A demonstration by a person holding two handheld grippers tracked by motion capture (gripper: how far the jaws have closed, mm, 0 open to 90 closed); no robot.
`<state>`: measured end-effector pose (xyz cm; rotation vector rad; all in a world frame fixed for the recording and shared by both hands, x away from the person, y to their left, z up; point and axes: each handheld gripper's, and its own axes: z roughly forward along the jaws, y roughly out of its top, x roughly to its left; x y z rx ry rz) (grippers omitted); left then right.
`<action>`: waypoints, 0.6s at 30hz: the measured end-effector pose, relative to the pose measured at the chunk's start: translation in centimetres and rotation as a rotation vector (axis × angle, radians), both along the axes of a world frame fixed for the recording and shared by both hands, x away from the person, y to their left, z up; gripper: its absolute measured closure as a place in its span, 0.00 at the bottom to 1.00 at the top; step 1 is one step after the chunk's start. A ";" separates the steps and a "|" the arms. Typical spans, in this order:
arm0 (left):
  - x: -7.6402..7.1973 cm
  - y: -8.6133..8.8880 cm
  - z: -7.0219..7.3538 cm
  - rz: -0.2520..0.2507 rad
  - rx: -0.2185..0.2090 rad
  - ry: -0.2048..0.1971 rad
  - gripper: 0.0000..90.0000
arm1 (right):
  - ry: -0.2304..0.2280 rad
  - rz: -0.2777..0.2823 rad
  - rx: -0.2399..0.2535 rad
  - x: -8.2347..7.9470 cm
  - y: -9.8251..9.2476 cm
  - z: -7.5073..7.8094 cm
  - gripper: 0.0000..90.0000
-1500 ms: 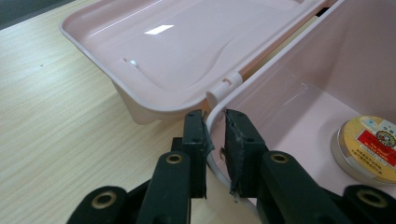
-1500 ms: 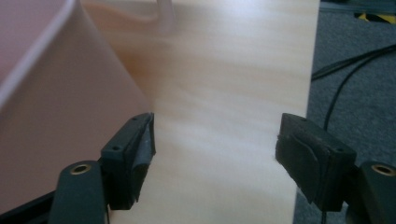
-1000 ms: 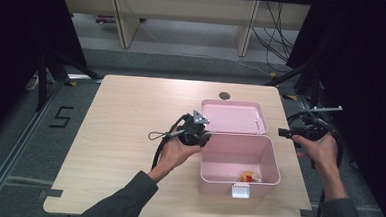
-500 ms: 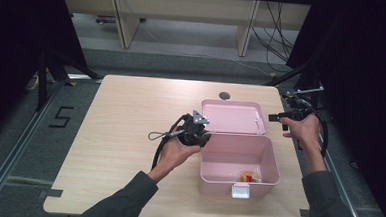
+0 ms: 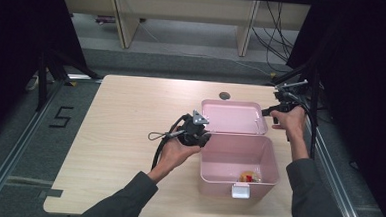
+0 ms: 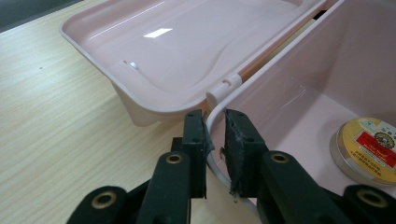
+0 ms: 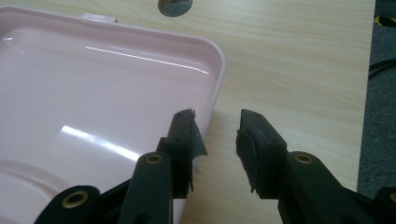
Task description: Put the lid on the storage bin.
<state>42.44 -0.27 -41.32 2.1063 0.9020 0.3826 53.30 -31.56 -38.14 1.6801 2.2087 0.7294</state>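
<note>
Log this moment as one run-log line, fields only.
left gripper: shut on box rim | right gripper: open beside lid | lid: open | tin: in box

My black matt gripper [image 6: 215, 140] pinches a glossy pink plastic box [image 6: 299, 79]; pale wood-grain tabletop [image 5: 125, 115] beneath looks smooth.

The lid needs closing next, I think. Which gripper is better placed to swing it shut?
Right, probably. The right gripper is open beside the lid, its jaws straddling the lid's edge. The left gripper is shut on the box rim near the hinge, so it can steady the box.
</note>
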 end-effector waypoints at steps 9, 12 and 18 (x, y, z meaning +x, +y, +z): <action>0.0 0.1 -0.1 -0.011 -0.012 0.001 0.87 | 0.063 -0.045 -0.005 1.2 1.3 -0.6 0.78; 0.0 0.1 -0.1 -0.010 -0.015 -0.002 0.87 | 0.066 -0.022 -0.030 1.7 1.4 -0.9 0.83; 0.0 0.1 -0.1 -0.010 -0.015 -0.005 0.87 | 0.139 -0.071 -0.021 2.4 2.0 -1.1 0.88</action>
